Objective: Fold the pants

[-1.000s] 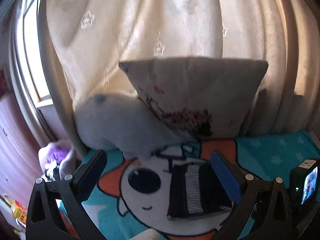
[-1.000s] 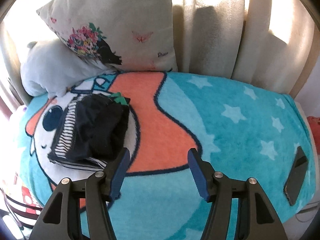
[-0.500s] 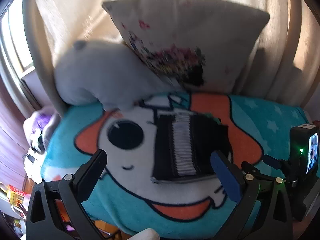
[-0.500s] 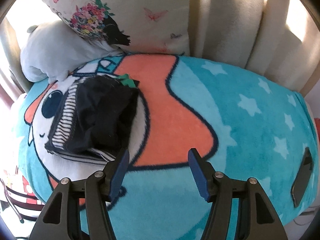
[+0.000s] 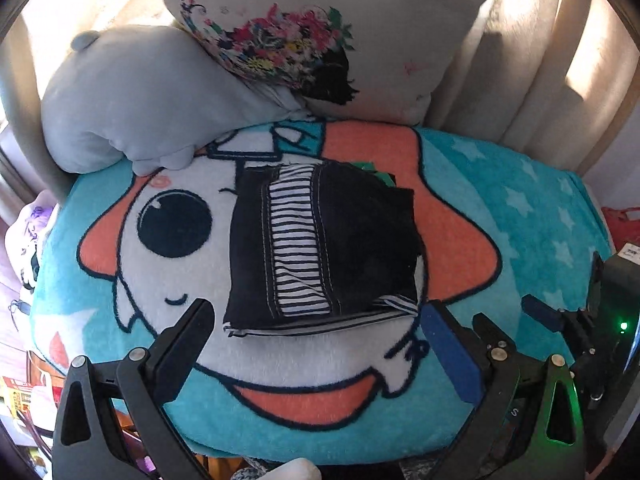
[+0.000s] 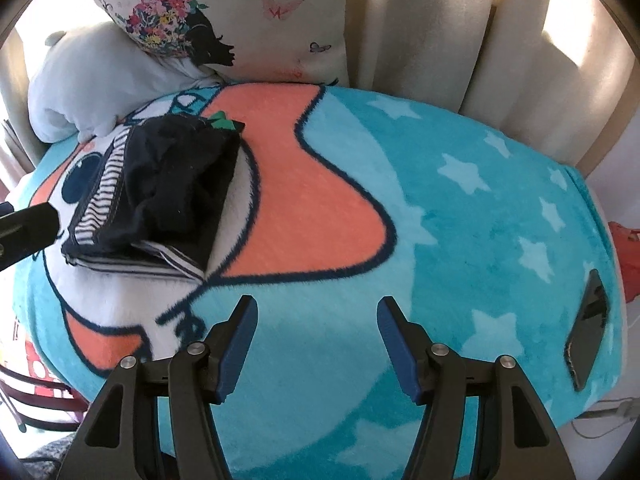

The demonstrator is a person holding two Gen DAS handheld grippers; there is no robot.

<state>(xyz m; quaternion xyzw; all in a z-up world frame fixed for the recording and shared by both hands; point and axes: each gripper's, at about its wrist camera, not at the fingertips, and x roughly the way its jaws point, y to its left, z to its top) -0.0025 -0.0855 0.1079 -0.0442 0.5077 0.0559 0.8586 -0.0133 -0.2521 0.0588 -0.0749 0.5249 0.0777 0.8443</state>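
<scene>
Pants, folded black fabric with striped white panel (image 5: 320, 248), lie on the teal cartoon fleece blanket (image 6: 460, 240), just beyond the wide-open left gripper (image 5: 316, 332); the right gripper (image 6: 316, 336), also spread, hovers beside them.

Showing black angular arms on left gripper (image 5: 316, 338) and right gripper (image 6: 316, 340), silver screws at joints, blue pads (image 6: 394, 344) lining fingers.

Daylight from behind, through curtains (image 6: 432, 28); backlit glare blows out upper left and right edges in both views. Blanket (image 6: 460, 240) evenly lit, sharp. Soft shadows under pants (image 5: 320, 248). Heavy fisheye bend w/ dark vignette at corners. No motion blur.
</scene>
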